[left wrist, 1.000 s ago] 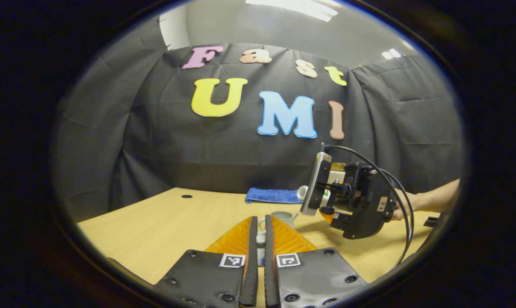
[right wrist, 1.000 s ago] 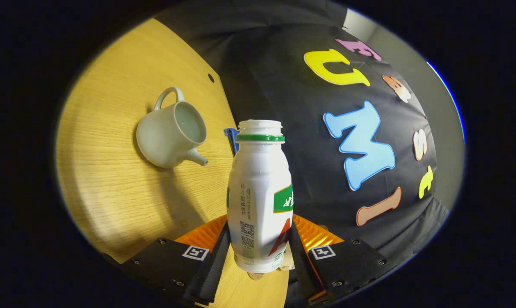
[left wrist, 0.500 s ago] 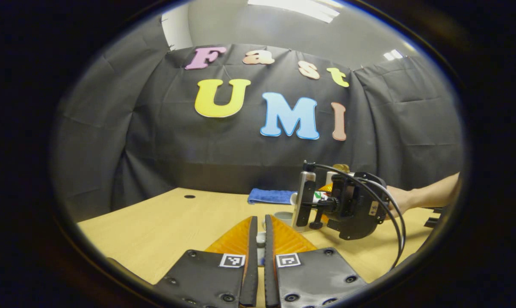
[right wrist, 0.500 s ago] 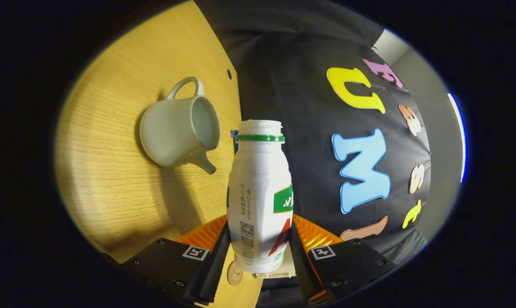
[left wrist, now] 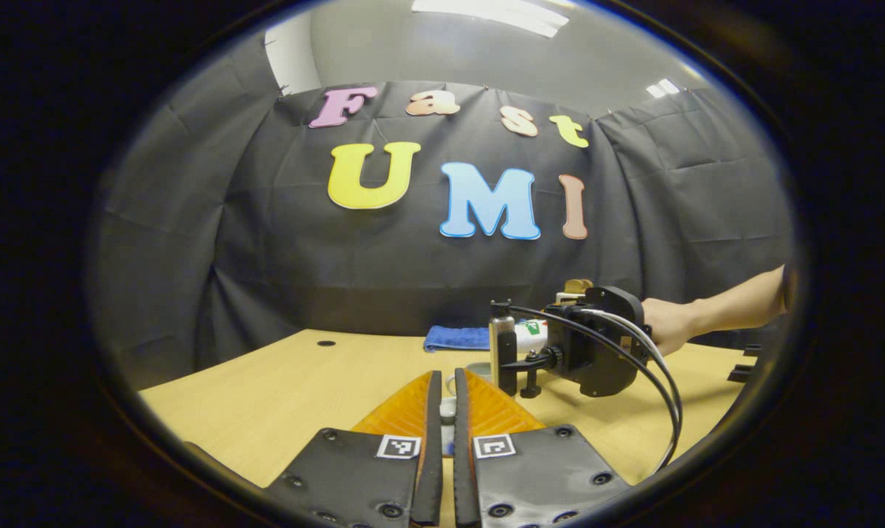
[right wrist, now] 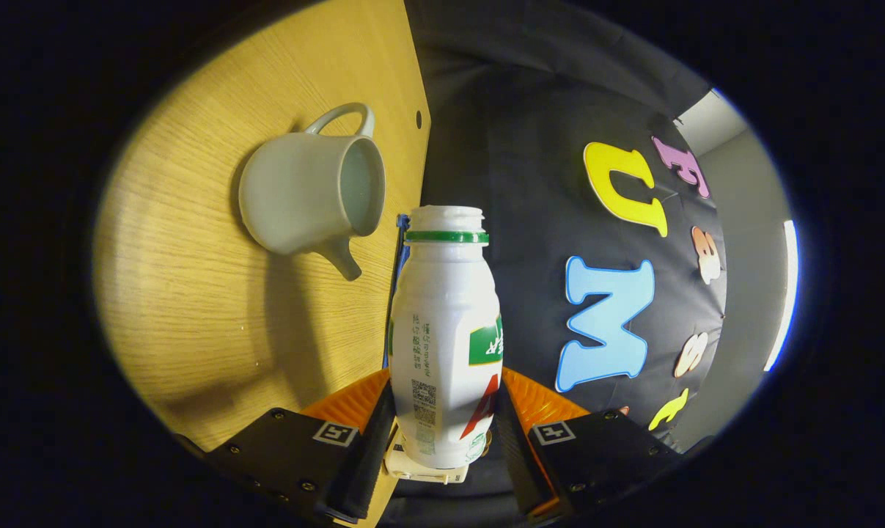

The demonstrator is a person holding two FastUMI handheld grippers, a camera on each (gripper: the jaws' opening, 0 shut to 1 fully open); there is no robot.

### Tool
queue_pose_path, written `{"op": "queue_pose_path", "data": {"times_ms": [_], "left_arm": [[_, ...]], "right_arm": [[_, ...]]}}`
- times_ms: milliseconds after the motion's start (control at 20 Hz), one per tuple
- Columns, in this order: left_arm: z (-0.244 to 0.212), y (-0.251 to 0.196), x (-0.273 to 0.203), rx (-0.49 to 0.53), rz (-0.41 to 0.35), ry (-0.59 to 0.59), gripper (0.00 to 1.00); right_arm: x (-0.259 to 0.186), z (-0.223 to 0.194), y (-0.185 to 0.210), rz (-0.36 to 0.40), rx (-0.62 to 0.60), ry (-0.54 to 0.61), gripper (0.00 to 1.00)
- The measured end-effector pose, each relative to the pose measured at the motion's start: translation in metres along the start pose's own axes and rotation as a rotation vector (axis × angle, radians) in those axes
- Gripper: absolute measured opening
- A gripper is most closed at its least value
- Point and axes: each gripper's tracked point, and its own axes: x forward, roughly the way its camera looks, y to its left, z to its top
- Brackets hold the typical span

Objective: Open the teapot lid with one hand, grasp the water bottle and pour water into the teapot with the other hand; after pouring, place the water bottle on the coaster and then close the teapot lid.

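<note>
In the right gripper view my right gripper (right wrist: 446, 381) is shut on a white water bottle (right wrist: 446, 315) with a green neck ring and no cap. The view is rolled, so the bottle lies tipped on its side. The pale teapot (right wrist: 303, 194) stands lidless on the wooden table, its spout pointing toward the bottle's neck; I see no water stream. In the left gripper view my left gripper (left wrist: 442, 375) is shut on a small white piece, the teapot lid (left wrist: 448, 409). Just beyond it are the teapot (left wrist: 479, 369) and the right gripper (left wrist: 512, 352), held by a hand.
A folded blue cloth (left wrist: 457, 338) lies at the back of the table (left wrist: 281, 389) near the wall. A person's forearm (left wrist: 728, 312) reaches in from the right. A cable (left wrist: 666, 396) hangs from the right gripper. A small round hole (right wrist: 419, 117) marks the tabletop's far part.
The right gripper has rolled further and sunk toward the teapot with the bottle, which now lies nearly level. The teapot looms larger in the right gripper view. The left gripper has hardly moved.
</note>
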Motion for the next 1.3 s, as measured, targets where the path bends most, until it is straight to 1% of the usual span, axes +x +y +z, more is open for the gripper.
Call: {"op": "queue_pose_path", "data": {"times_ms": [50,100,150,200,250,300,350,400,450,500,750,800,850,950,1000,1050,1150,1200,1250,1300], "left_arm": [[-0.001,0.001,0.001,0.002,0.003,0.003,0.12],[-0.001,0.001,0.001,0.000,0.004,0.005,0.17],[-0.003,0.001,0.002,-0.004,0.002,0.008,0.17],[-0.003,0.001,0.002,-0.005,0.003,0.011,0.12],[-0.005,0.002,0.000,-0.004,0.003,0.013,0.12],[-0.005,0.002,0.000,-0.001,0.002,0.015,0.12],[-0.007,0.001,0.000,0.002,-0.002,0.021,0.17],[-0.007,0.000,0.001,0.005,-0.004,0.023,0.12],[-0.008,0.000,0.001,0.011,-0.004,0.026,0.12],[-0.008,0.001,0.001,0.017,-0.003,0.029,0.17],[-0.009,0.003,0.002,0.014,0.000,0.032,0.17],[-0.008,0.003,0.003,0.014,0.001,0.031,0.12],[-0.009,0.004,0.001,0.015,0.001,0.032,0.17],[-0.010,0.004,0.003,0.016,0.001,0.033,0.17],[-0.010,0.004,0.002,0.016,0.001,0.034,0.12],[-0.011,0.003,0.002,0.017,0.000,0.035,0.17],[-0.012,0.004,0.003,0.017,0.001,0.036,0.17],[-0.011,0.004,0.003,0.016,0.002,0.035,0.12],[-0.011,0.005,0.003,0.016,0.004,0.035,0.12],[-0.011,0.006,0.003,0.016,0.005,0.035,0.17]], "right_arm": [[-0.001,0.000,-0.002,-0.003,-0.009,-0.003,0.72],[-0.001,0.002,-0.004,-0.005,-0.024,-0.005,0.72],[-0.002,0.003,-0.005,-0.008,-0.038,-0.008,0.70],[-0.002,0.004,-0.006,-0.010,-0.054,-0.011,0.69],[-0.002,0.003,-0.007,-0.010,-0.070,-0.010,0.71],[-0.002,0.003,-0.007,-0.007,-0.084,-0.011,0.71],[-0.002,0.003,-0.009,-0.008,-0.100,-0.011,0.71],[-0.002,0.003,-0.011,-0.012,-0.116,-0.013,0.71],[-0.003,0.005,-0.012,-0.018,-0.130,-0.016,0.72],[-0.003,0.005,-0.013,-0.022,-0.144,-0.017,0.72],[-0.004,0.006,-0.018,-0.040,-0.192,-0.019,0.71],[-0.004,0.005,-0.020,-0.045,-0.205,-0.019,0.71],[-0.004,0.005,-0.021,-0.049,-0.217,-0.020,0.71],[-0.004,0.006,-0.023,-0.052,-0.240,-0.024,0.72],[-0.004,0.006,-0.023,-0.056,-0.250,-0.027,0.71],[-0.005,0.006,-0.024,-0.060,-0.258,-0.029,0.71],[-0.005,0.007,-0.025,-0.063,-0.265,-0.030,0.71],[-0.005,0.008,-0.026,-0.065,-0.271,-0.033,0.72],[-0.005,0.009,-0.028,-0.069,-0.279,-0.034,0.71],[-0.006,0.009,-0.030,-0.072,-0.288,-0.037,0.71]]}}
